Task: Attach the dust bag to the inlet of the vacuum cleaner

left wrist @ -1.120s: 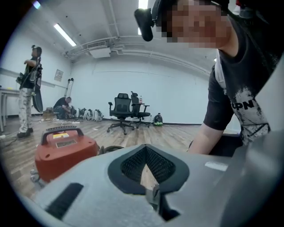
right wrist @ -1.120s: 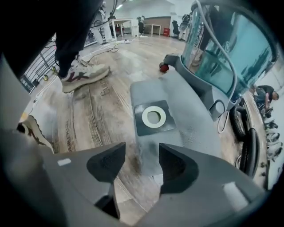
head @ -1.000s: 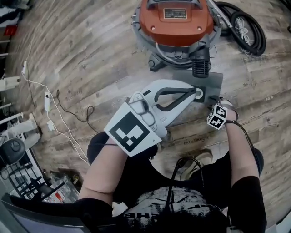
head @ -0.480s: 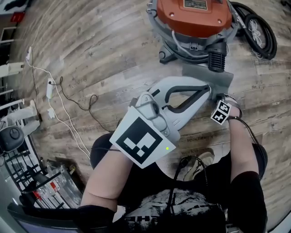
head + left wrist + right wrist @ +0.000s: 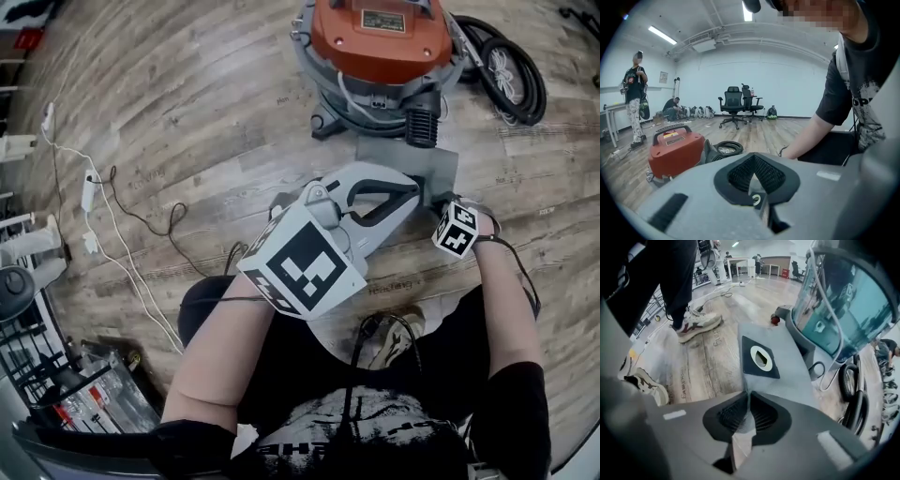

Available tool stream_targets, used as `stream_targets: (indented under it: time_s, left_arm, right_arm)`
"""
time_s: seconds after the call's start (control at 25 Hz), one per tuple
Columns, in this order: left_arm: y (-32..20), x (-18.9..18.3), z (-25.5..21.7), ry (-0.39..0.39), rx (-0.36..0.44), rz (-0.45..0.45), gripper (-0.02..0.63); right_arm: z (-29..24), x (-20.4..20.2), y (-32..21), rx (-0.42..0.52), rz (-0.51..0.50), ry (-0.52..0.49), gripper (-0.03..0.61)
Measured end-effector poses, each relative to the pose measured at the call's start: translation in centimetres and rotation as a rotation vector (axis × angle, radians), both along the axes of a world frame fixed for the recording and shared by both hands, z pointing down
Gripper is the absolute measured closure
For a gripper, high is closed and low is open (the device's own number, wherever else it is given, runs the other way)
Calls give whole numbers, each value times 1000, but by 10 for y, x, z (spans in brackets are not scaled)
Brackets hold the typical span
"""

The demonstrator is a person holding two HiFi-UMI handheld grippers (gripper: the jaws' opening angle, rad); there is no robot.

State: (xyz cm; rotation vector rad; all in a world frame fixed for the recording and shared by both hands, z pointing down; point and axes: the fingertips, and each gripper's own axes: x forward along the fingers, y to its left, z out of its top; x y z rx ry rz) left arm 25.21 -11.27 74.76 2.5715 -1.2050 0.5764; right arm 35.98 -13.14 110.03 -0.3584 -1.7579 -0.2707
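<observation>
Dust bag, flat grey paper with black collar and white ring (image 5: pixel 793 359): stretched ahead of right tongs (image 5: pixel 749 392), just closed, pinching near edge, likely for lifting toward orange-lidded vacuum cleaner (image 5: pixel 375 37). Left tongs (image 5: pixel 752 158) shut, empty, alongside.

An open lab-like hall is showing: 2 office chairs (image 5: pixel 734 104) are standing on wood-plank flooring (image 5: pixel 761 136), strip lights (image 5: pixel 662 35) are glowing beside exposed ceiling ducts (image 5: pixel 731 33), and bags (image 5: pixel 696 111) are lining the pale far wall (image 5: pixel 787 79).

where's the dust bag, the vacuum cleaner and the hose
dust bag (image 5: pixel 791 359), right gripper view, grey body beside collar
vacuum cleaner (image 5: pixel 373 52), head view, orange lid
hose (image 5: pixel 534 89), head view, black coil
</observation>
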Motion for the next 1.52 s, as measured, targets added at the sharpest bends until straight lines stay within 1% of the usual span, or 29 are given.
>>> stream_targets:
  time_s: [0.16, 0.24, 0.28, 0.36, 0.48, 0.56, 0.68, 0.72, 0.76, 0.88, 0.92, 1.0, 1.04, 1.08, 1.12, 1.24, 1.36, 1.48, 1.52]
  left_arm:
    - [-1, 8, 10, -78, -33, 41, 615]
    - [0, 11, 20, -121, -70, 66, 613]
    - [1, 12, 26, -144, -93, 79, 567]
    - [5, 14, 41, -198, -144, 108, 526]
    - [15, 18, 65, -302, -227, 163, 464]
    - [24, 17, 84, -385, -282, 188, 415]
    - [33, 8, 115, -561, -335, 214, 396]
    - [34, 7, 120, -599, -337, 220, 396]
    - [34, 8, 122, -613, -335, 225, 396]
    - [35, 15, 124, -597, -337, 235, 396]
    - [34, 15, 124, -596, -339, 231, 406]
    - [28, 11, 120, -601, -332, 201, 473]
    - [23, 8, 117, -609, -322, 181, 524]
    - [18, 5, 114, -616, -312, 161, 556]
    - [15, 2, 110, -616, -302, 145, 566]
    - [7, -2, 98, -598, -268, 113, 577]
    - [2, -2, 89, -581, -235, 94, 580]
    - [-1, -4, 84, -579, -228, 88, 583]
    - [-1, -5, 84, -583, -230, 87, 583]
  right_arm:
    - [-63, -11, -20, -14, 13, -75, 552]
    - [-93, -15, -34, -12, 14, -103, 552]
    - [-106, -16, -39, -14, 10, -112, 552]
    - [-132, -19, -44, -34, 5, -123, 552]
    - [-169, -24, -44, -98, 27, -141, 552]
    - [-191, -28, -39, -152, 36, -149, 554]
    - [-215, -31, -29, -199, 27, -158, 554]
    - [-221, -33, -26, -208, 27, -165, 554]
    - [-227, -34, -22, -220, 33, -172, 554]
    - [-240, -40, -13, -260, 58, -190, 554]
    - [-244, -42, -10, -272, 59, -198, 554]
    - [-251, -43, -6, -289, 59, -215, 554]
    - [-253, -43, -5, -294, 63, -222, 554]
    - [-256, -43, -5, -299, 69, -230, 554]
    - [-258, -42, -6, -304, 76, -238, 552]
    - [-267, -43, -9, -306, 95, -266, 552]
    - [-274, -44, -16, -268, 96, -290, 551]
    - [-284, -47, -19, -205, 54, -313, 536]
    - [-290, -49, -18, -192, 32, -325, 507]
